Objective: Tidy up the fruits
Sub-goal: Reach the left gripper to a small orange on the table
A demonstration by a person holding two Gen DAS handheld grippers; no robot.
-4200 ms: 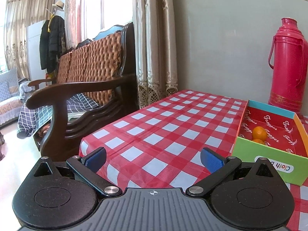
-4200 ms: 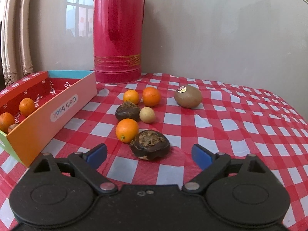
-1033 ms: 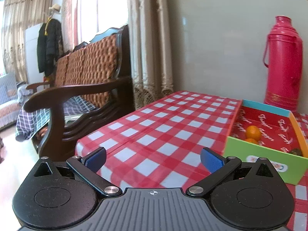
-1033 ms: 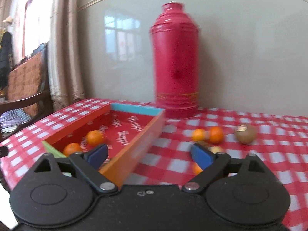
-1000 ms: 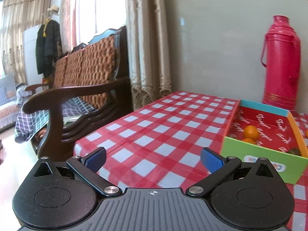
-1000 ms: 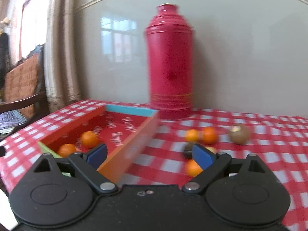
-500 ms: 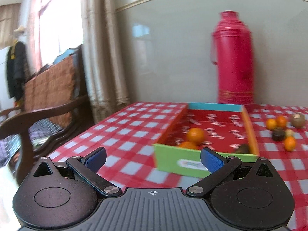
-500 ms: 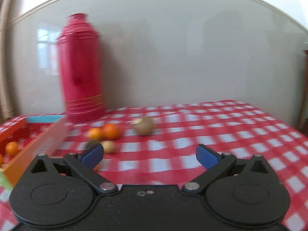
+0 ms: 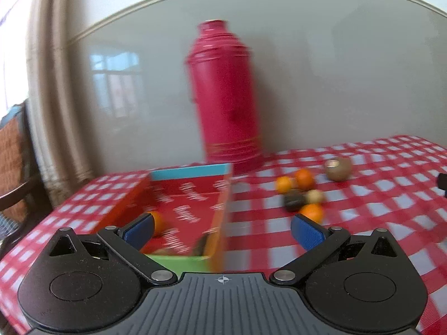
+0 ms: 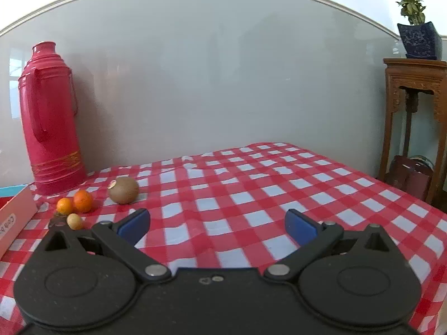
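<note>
In the blurred left wrist view a shallow cardboard box [image 9: 223, 209] with a red inside lies on the checked cloth, an orange [image 9: 157, 222] and a dark fruit [image 9: 202, 247] in it. My left gripper [image 9: 222, 230] is open over the box's near end, holding nothing. To the box's right lie loose fruits: small oranges [image 9: 304, 178], a dark fruit [image 9: 293, 199], a pale round one [image 9: 314, 195] and a brown kiwi [image 9: 338, 169]. My right gripper [image 10: 218, 226] is open over bare cloth; the kiwi [image 10: 123, 189] and oranges [image 10: 82, 201] lie to its far left.
A tall red thermos [image 9: 226, 97] stands against the grey wall behind the box; it also shows in the right wrist view as the thermos [image 10: 50, 120]. A wooden stand [image 10: 413, 117] with a potted plant [image 10: 417, 36] is beyond the table's right edge. A curtain [image 9: 53, 106] hangs at left.
Both views have swung to the right. The left view now faces the box and thermos instead of the chair. The right view has left the box and looks over the cloth toward the wooden stand.
</note>
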